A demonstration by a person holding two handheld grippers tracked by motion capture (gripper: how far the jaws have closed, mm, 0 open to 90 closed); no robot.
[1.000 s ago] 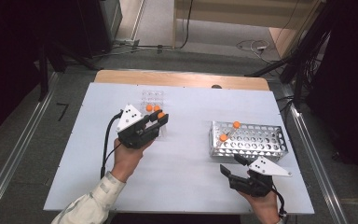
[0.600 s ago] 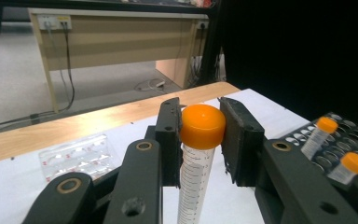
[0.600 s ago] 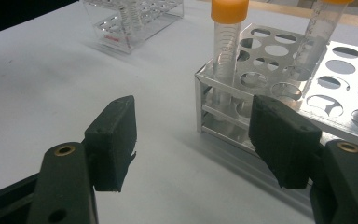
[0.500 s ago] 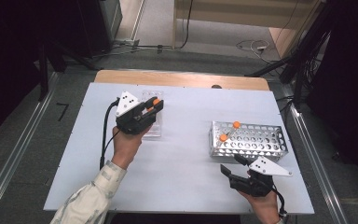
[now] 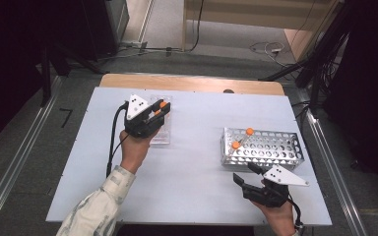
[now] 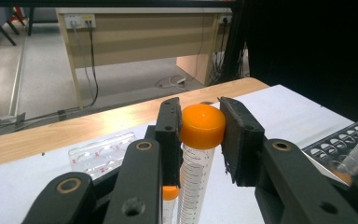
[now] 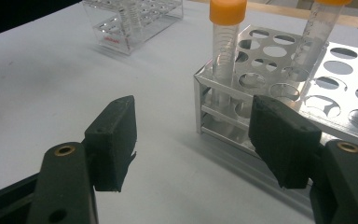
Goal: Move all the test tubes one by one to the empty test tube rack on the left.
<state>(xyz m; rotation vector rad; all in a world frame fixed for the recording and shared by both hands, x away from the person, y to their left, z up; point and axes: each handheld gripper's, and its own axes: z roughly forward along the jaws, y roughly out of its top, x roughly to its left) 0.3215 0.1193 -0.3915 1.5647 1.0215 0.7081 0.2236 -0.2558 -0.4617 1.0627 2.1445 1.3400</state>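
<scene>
My left gripper [image 5: 158, 112] [image 6: 200, 128] is shut on the orange cap of a clear graduated tube [image 6: 196, 172], held upright above a clear plastic rack [image 5: 161, 133] [image 6: 100, 154]. A second orange cap [image 6: 170, 192] shows lower down beside that tube. The held tube's lower end is hidden. At the right stands a metal rack [image 5: 270, 147] [image 7: 317, 112] with two orange-capped tubes [image 5: 249, 132] [image 5: 236, 145] [image 7: 226, 42] [image 7: 314, 32] in its near-left corner. My right gripper [image 5: 244, 173] [image 7: 193, 135] rests open just in front of that corner, nothing between its jaws.
The white table top [image 5: 192, 167] is bare between the two racks. A wooden strip [image 5: 192, 83] runs along its far edge. The clear rack [image 7: 130, 18] shows far off in the right gripper view. Floor and cables lie beyond the table.
My left gripper has moved away from the person, toward the far edge and over the clear rack, still with the tube. The right gripper has stayed put.
</scene>
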